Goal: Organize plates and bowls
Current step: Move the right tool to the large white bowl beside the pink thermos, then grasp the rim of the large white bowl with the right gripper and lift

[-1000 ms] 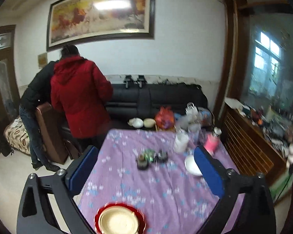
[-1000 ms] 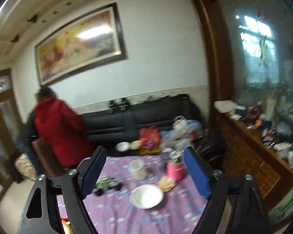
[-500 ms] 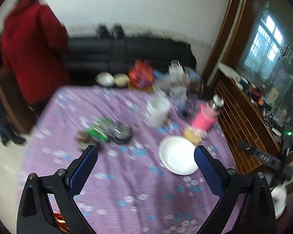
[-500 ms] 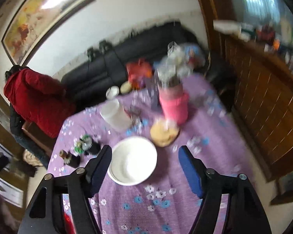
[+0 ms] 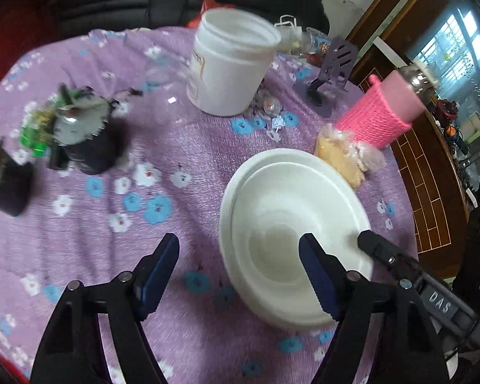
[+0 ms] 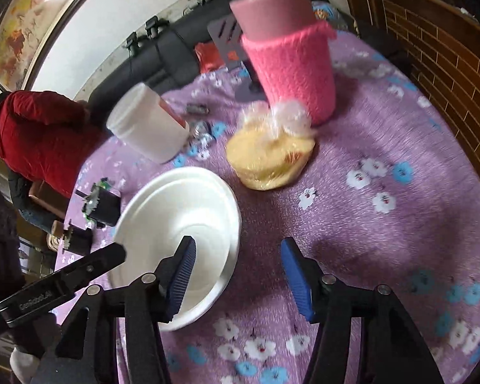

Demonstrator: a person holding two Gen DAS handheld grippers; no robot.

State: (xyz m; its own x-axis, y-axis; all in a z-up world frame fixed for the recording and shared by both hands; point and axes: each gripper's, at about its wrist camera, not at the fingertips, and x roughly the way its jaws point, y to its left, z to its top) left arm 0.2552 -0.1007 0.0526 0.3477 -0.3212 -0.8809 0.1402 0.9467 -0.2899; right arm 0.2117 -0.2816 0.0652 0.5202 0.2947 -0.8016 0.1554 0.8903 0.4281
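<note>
Closing from either side, the left gripper (image 5: 238, 256) and right gripper (image 6: 236, 257) straddle opposite rims of the stacked white plates (image 5: 291, 236) at lower centre, gripping nothing yet. Uneven bites could tip the stack onto the tablecloth (image 5: 112, 240).

Right gripper (image 5: 438, 300) body reads "DAS"; left gripper (image 6: 35, 299) label, prob. "GenRobot.AI".

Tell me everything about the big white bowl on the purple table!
The white bowl is round, smooth and glossy, probably ceramic, and looks empty. It sits upright, nested on a white plate, on the purple flowered tablecloth. A yellow bagged food lies just beyond it. Both grippers' jaws are closing near its rim; whether any finger touches it is unclear.
</note>
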